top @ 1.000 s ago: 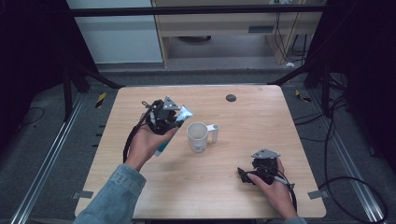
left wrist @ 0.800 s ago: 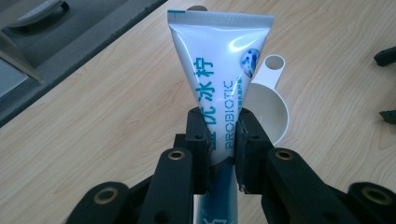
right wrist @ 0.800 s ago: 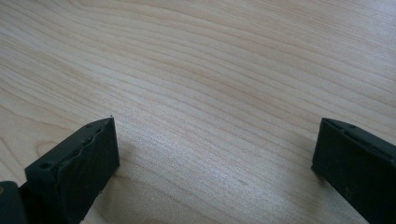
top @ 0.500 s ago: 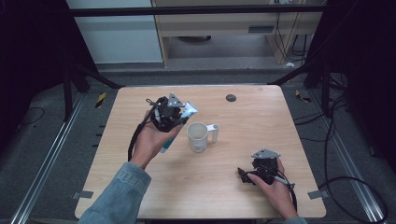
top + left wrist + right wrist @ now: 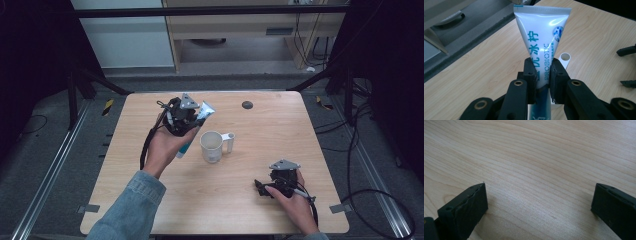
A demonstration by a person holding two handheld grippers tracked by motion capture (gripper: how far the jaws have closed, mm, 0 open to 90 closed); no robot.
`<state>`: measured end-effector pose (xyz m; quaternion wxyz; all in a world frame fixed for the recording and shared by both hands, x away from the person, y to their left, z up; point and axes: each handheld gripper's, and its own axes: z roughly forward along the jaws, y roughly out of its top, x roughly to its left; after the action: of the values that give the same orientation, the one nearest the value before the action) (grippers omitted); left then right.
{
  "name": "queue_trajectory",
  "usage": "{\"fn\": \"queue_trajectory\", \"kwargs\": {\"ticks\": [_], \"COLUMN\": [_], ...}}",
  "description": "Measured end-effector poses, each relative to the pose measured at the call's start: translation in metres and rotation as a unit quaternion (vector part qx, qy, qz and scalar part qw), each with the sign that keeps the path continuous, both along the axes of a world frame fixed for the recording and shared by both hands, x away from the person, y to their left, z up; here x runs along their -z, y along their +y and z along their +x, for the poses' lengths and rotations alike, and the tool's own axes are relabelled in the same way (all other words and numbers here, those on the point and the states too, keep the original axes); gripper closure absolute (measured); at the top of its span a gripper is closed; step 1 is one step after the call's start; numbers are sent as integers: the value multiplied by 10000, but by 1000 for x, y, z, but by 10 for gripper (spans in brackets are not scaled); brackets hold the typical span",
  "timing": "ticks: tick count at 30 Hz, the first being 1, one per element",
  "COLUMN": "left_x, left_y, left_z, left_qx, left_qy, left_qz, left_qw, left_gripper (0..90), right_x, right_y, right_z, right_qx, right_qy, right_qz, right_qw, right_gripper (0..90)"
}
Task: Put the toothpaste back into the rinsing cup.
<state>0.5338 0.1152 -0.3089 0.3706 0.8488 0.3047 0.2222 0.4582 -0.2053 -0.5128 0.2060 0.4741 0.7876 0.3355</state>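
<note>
While the left gripper [image 5: 541, 75] pinched the tube [image 5: 541, 37] left of the mug [image 5: 212, 146], the right gripper [image 5: 265, 188] gaped empty; tilted, the tube might miss the mug.

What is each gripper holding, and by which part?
Left gripper clamps the toothpaste tube around its middle. Right gripper is open, holding nothing.

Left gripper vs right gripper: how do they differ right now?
The left gripper is shut on the toothpaste tube; the right gripper stands open with bare table between its jaws. In the high view the left gripper is held up beside the white mug, while the right gripper sits low at the table's near right. Both are black, hand-held, two-jaw tools.
</note>
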Motion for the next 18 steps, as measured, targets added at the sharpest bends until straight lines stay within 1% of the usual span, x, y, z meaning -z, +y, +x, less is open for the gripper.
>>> {"fn": "queue_trajectory", "kwargs": {"ticks": [1,3,4,6,8,11,12,15,17,18], "left_x": [-3,-4,-6,-7,-8,-11,-12,-15,-16,-16], "left_y": [-1,-4,-4,-7,-10,-12,-13,-14,-15,-15], "left_z": [-1,-2,-2,-1,-1,0,0,-1,0,0], "left_qx": [18,2,7,1,34,47,27,-28,-70,-70], "left_qy": [-38,-81,-96,-125,-112,-162,-185,-261,-339,-339], "left_qz": [-12,-74,-59,-110,-117,-100,-161,-254,-273,-273], "left_qw": [10000,9999,9999,9999,9999,9998,9997,9993,9990,9990], "left_gripper": [774,774,774,774,774,774,774,774,774,774], "right_x": [0,0,0,0,0,0,0,0,0,0], "right_y": [0,0,0,0,0,0,0,0,0,0], "right_z": [0,0,0,0,0,0,0,0,0,0], "right_qx": [8,1,3,2,2,2,8,2,3,2], "right_qy": [6,0,5,3,3,2,7,2,2,0], "right_qz": [12,1,-5,-7,-6,-14,-7,-14,-14,-14], "right_qw": [10000,10000,10000,10000,10000,10000,10000,10000,10000,10000], "right_gripper": [6,6,6,6,6,6,6,6,6,6]}}
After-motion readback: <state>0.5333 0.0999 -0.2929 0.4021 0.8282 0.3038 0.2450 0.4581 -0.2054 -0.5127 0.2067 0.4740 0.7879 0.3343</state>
